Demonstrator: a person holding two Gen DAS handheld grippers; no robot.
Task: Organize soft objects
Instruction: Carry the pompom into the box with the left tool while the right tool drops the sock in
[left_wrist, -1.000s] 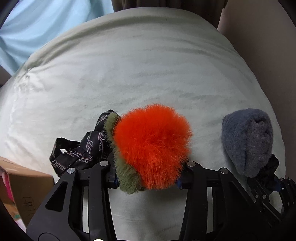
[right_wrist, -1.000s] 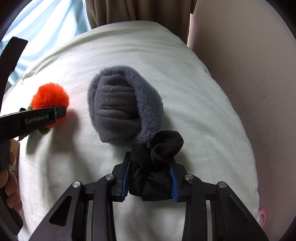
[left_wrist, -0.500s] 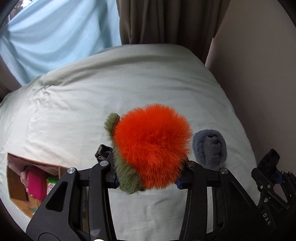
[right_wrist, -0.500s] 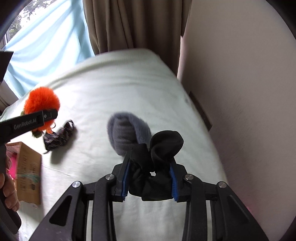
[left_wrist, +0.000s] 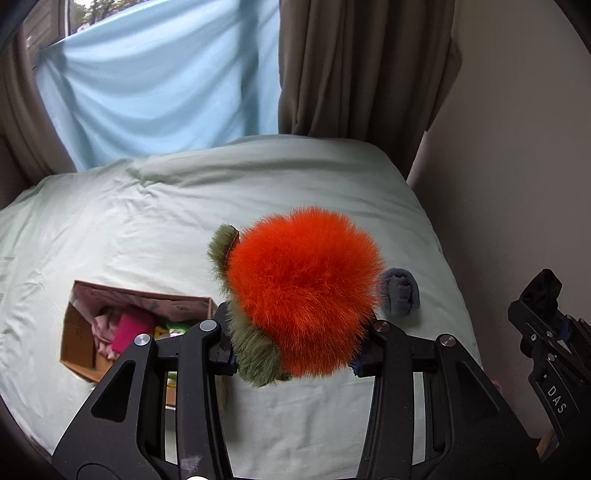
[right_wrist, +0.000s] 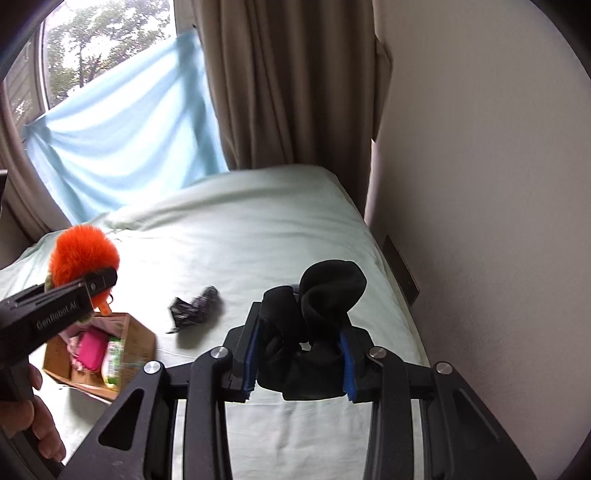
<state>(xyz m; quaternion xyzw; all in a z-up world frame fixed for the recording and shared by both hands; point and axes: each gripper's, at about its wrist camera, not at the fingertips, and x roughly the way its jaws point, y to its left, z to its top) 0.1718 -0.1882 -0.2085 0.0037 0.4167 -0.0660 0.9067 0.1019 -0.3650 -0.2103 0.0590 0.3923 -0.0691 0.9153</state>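
Orange and olive-green fur fills the middle of the left wrist view: a fluffy pompom (left_wrist: 303, 291) is clamped between the narrowly set jaws of the left gripper (left_wrist: 293, 360), held in the air above the pale green bed cover (left_wrist: 147, 221). From this view an open brown cardboard box (left_wrist: 79, 343) is seen on the cover to the left of the pompom, with pink and green items inside, and a grey fleecy rolled item (left_wrist: 400, 293) lies on the cover just right of the pompom. The right gripper (left_wrist: 546, 332) appears at the right edge, seen side-on.

In the right wrist view the right gripper (right_wrist: 299, 360) is closed on a bunched black fabric piece (right_wrist: 314, 332), pressed between its blue pads (right_wrist: 251, 354) and lifted clear of the bed cover (right_wrist: 258, 221). The grey item is hidden here behind the black fabric. Shown only in this view is a small dark patterned fabric piece (right_wrist: 195, 306) lying on the cover between the cardboard box (right_wrist: 138, 343) and the black fabric. The left gripper (right_wrist: 96, 282) enters from the left with the pompom (right_wrist: 83, 254) above the box, and the hand (right_wrist: 33, 413) holding it is partly visible at the lower left.
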